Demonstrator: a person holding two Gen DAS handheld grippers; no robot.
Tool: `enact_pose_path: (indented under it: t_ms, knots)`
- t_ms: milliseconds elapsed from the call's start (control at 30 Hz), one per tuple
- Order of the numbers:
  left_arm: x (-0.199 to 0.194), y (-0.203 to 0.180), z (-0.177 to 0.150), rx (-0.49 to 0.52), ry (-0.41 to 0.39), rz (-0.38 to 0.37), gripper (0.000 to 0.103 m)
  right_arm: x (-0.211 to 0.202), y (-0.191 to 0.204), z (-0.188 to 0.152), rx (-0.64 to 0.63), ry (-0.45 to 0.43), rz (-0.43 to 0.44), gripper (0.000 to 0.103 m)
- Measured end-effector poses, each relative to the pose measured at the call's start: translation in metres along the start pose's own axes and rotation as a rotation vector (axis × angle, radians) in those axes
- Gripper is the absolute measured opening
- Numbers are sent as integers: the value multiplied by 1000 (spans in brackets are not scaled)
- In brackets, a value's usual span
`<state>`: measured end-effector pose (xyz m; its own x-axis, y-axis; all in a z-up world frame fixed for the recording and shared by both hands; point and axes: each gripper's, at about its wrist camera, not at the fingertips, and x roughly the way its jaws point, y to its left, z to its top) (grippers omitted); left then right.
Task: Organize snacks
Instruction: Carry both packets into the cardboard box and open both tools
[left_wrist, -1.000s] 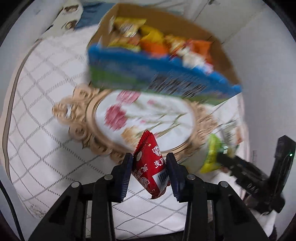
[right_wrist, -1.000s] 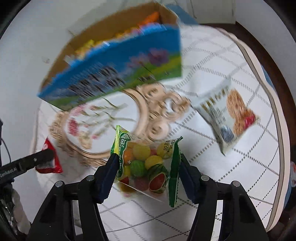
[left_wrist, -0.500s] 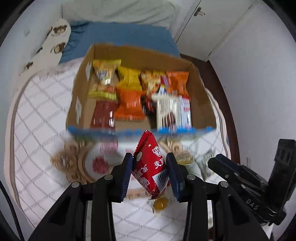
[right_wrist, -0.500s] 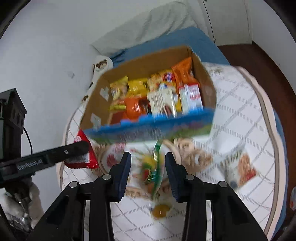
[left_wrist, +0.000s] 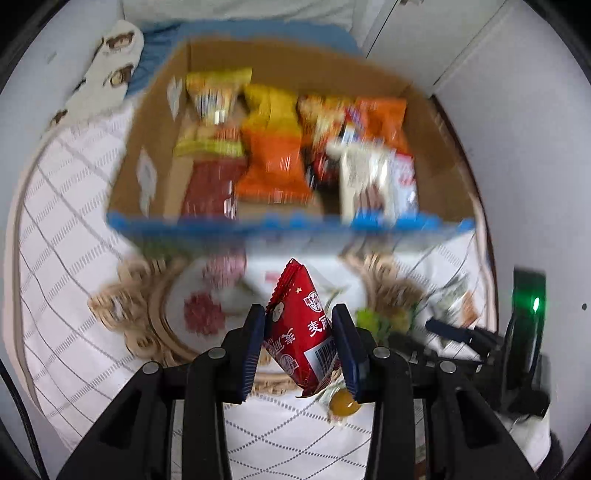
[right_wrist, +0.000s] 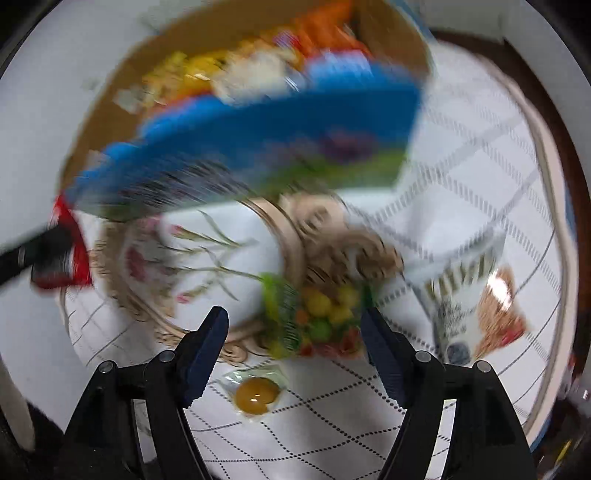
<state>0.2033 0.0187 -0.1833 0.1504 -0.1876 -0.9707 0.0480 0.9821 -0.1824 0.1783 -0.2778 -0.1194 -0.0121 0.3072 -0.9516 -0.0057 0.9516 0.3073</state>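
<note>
My left gripper (left_wrist: 299, 317) is shut on a red snack packet (left_wrist: 295, 291), held above the table just short of the snack box (left_wrist: 280, 59). The box is cardboard with a blue front wall (right_wrist: 280, 122) and holds several packets in rows. My right gripper (right_wrist: 294, 314) is opening. A green fruit-candy bag (right_wrist: 317, 317) lies blurred between its jaws on the edge of the ornate tray (right_wrist: 221, 236), with a clear gap beside the left finger. In the right wrist view the red packet (right_wrist: 70, 243) shows at far left.
A yellow jelly cup (right_wrist: 256, 395) lies on the checked cloth just in front of the right jaws. A white cereal packet (right_wrist: 472, 306) lies to the right. The table's rim (right_wrist: 554, 221) curves close behind it. A wall stands left of the box.
The right jaws squeezed the fruit-candy bag, then spread wide, and the bag now lies low at the tray's edge. The right gripper sank. The left gripper kept the red packet and came over the box front.
</note>
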Motion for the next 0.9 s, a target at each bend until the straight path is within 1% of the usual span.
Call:
enact_pose_path:
  t_ms: [67, 100, 133, 167, 233, 300, 333, 367, 467, 533, 600, 667, 767, 833, 900]
  knots:
    - [20, 4, -9, -20, 39, 9, 35, 19, -5, 2, 30, 29, -2, 79]
    - [27, 5, -12, -27, 54, 14, 35, 29, -4, 3, 35, 45, -5, 83]
    - [39, 8, -16, -37, 77, 22, 35, 40, -3, 5, 34, 61, -20, 92]
    - [46, 10, -18, -46, 94, 26, 35, 49, 0, 5, 22, 65, -50, 97]
    - [58, 13, -21, -56, 120, 35, 35, 63, 4, 5, -12, 61, -130, 97]
    - [63, 15, -24, -63, 132, 42, 35, 66, 8, 2, -50, 25, -179, 90]
    - [62, 16, -25, -67, 133, 40, 35, 63, 10, -1, -72, 5, -185, 79]
    - [60, 16, -26, -68, 132, 37, 35, 59, 11, -4, -81, -10, -173, 70]
    - [45, 9, -29, -56, 110, 17, 35, 42, 4, -11, -59, -45, -116, 65]
    - [33, 2, -30, -44, 92, 2, 35, 30, -5, -17, -39, -69, -85, 64]
    - [19, -4, -29, -34, 75, -20, 35, 12, -8, -22, -21, -90, -34, 64]
    - [-1, -9, -26, -22, 50, -53, 35, -14, -9, -23, -20, -124, 16, 64]
    - [-43, -17, -9, 4, -27, -93, 35, -65, 2, -18, -51, -205, 83, 64]
    - [-68, -22, 8, 24, -83, -100, 35, -101, 10, -7, -80, -263, 114, 64]
    - [-83, -23, 22, 33, -127, -94, 35, -129, 21, 10, -111, -316, 118, 64]
